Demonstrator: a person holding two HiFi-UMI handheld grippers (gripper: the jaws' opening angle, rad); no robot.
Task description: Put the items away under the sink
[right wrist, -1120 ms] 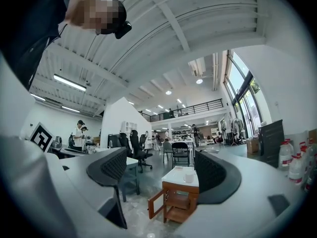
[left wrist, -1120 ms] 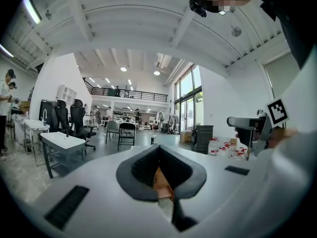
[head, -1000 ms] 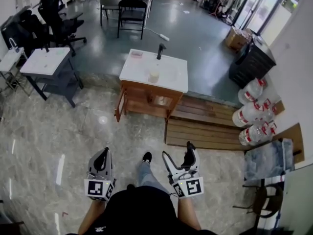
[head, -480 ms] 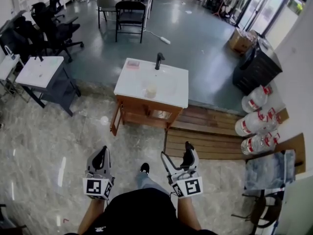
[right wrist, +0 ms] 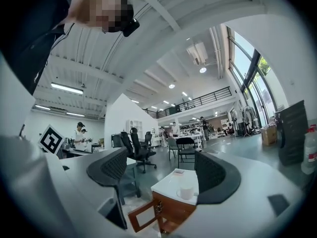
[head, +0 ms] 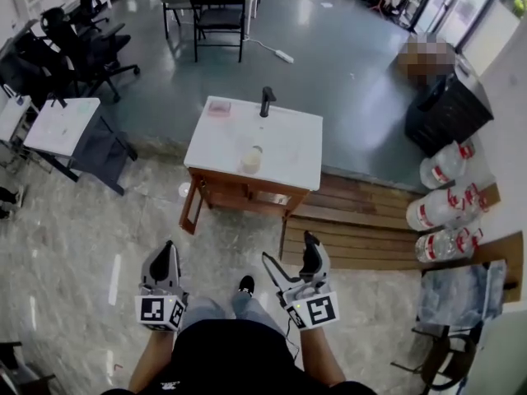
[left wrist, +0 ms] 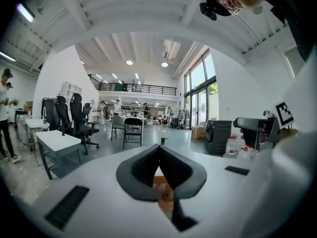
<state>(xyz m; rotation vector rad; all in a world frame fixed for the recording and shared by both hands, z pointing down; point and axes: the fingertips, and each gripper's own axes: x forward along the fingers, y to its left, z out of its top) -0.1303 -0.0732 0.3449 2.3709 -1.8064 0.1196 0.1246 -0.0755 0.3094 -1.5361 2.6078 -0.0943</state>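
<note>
Right claw (right wrist: 161, 168) gapes; white-topped wooden sink cabinet (head: 247, 195), door (head: 191, 208) ajar

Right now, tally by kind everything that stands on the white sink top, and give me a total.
Black faucet: 1
Pale cup: 1
Small pink dish: 1
Total: 3
</note>
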